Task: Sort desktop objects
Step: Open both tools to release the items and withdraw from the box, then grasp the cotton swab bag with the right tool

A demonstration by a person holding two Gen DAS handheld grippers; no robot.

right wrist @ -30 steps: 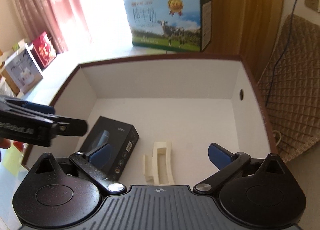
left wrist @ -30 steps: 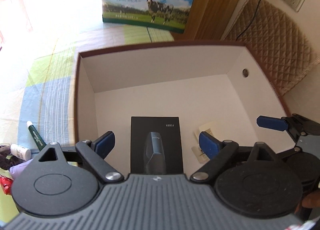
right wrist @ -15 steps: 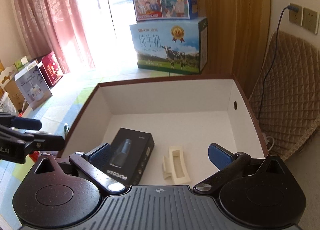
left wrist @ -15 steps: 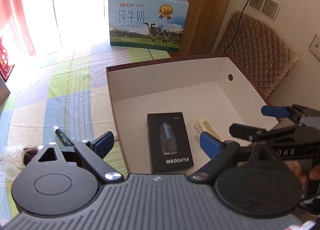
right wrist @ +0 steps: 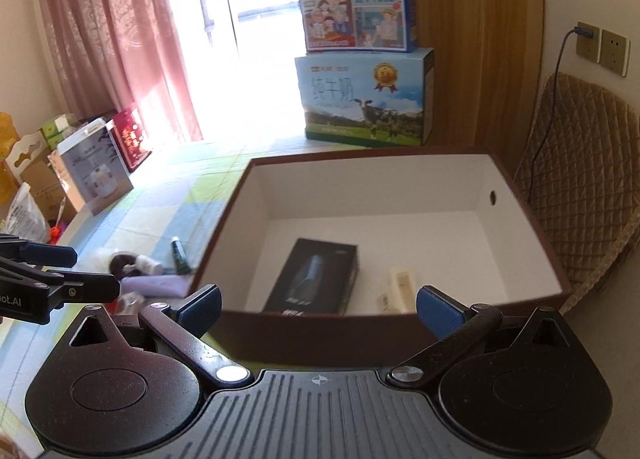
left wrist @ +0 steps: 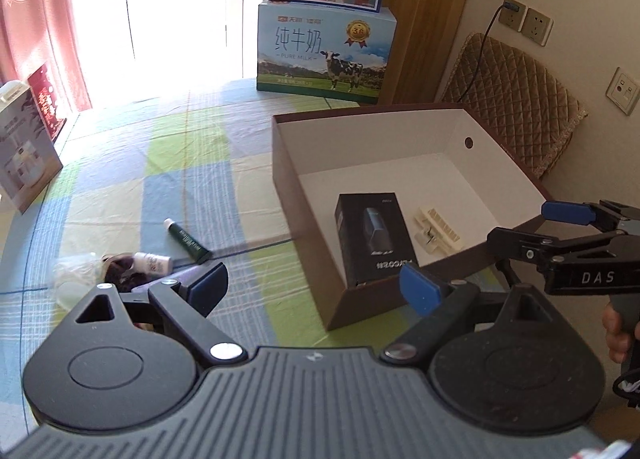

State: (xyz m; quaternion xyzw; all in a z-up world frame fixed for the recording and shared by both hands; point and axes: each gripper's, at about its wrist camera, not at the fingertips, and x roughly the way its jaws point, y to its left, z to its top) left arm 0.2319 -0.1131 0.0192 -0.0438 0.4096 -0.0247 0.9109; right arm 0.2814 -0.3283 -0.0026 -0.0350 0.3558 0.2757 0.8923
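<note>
A brown box with a white inside [left wrist: 304, 211] [right wrist: 520, 195] stands on the checked tablecloth. In it lie a black product box [left wrist: 374, 237] [right wrist: 316, 277] and a cream plastic clip [left wrist: 436, 229] [right wrist: 402, 285]. Left of the box lie a green tube [left wrist: 186, 239] [right wrist: 180, 257], a small white bottle [left wrist: 154, 262] [right wrist: 150, 265], a dark furry item [left wrist: 120, 273] and a lilac item [right wrist: 154, 285]. My left gripper [left wrist: 316, 291] is open and empty, above the box's near left corner. My right gripper [right wrist: 318, 309] is open and empty, before the box's near wall.
Stacked milk cartons [left wrist: 326, 53] [right wrist: 366, 99] stand behind the box. Gift boxes [left wrist: 24, 155] [right wrist: 94, 173] line the table's left side. A quilted chair back [left wrist: 516, 107] [right wrist: 580, 187] and a wall with sockets are to the right. Pink curtains hang at the window.
Both grippers have pulled back and up out of the box, open and empty. The left one has shifted left, bringing the loose items on the cloth into view.
</note>
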